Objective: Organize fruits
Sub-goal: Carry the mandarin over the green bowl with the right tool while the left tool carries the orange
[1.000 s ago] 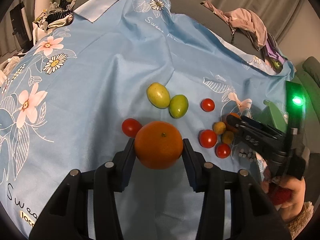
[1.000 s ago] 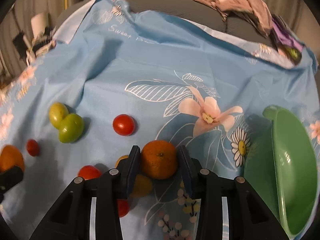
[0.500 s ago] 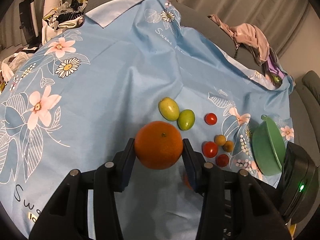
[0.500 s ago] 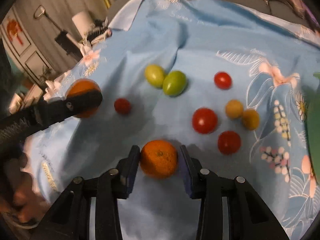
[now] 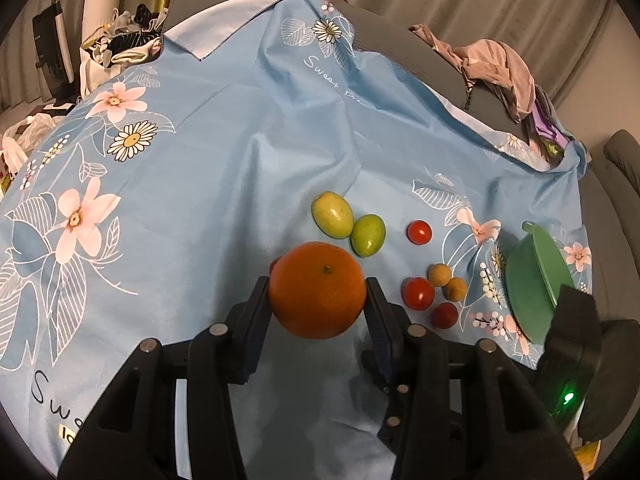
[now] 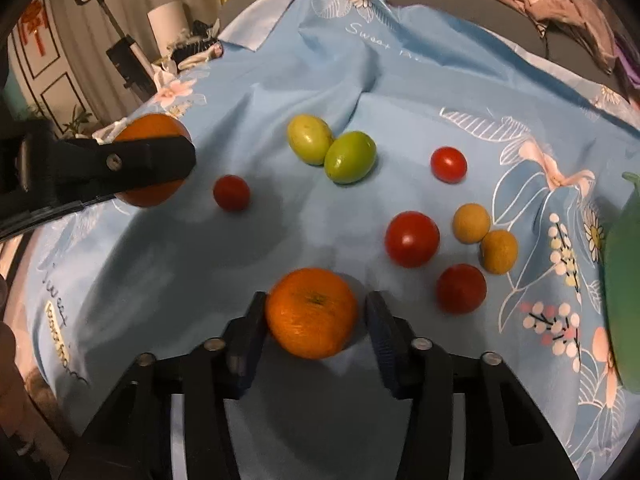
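Note:
My left gripper point(image 5: 318, 300) is shut on a large orange point(image 5: 317, 290) and holds it above the blue floral cloth point(image 5: 208, 168). The same orange shows in the right wrist view point(image 6: 150, 160), between the left gripper's fingers point(image 6: 132, 168). In the right wrist view a smaller orange point(image 6: 312, 312) lies between my right gripper's point(image 6: 314, 320) fingers; a narrow gap shows on its right side. Two green fruits point(image 6: 332, 150), several red tomatoes point(image 6: 412, 238) and two small yellow-brown fruits point(image 6: 486, 234) lie on the cloth. A green bowl point(image 5: 534, 280) stands tilted at the right.
The cloth covers a rounded grey sofa point(image 5: 400, 44). Crumpled clothes point(image 5: 496, 68) lie on the far right edge. Bags and clutter point(image 5: 124, 44) sit beyond the far left corner. A wide bare stretch of cloth lies to the left of the fruits.
My right gripper swung left from beside the green bowl, carrying the small orange, which now rests low near the cloth with the jaws slightly widened. The left gripper lifted its orange.

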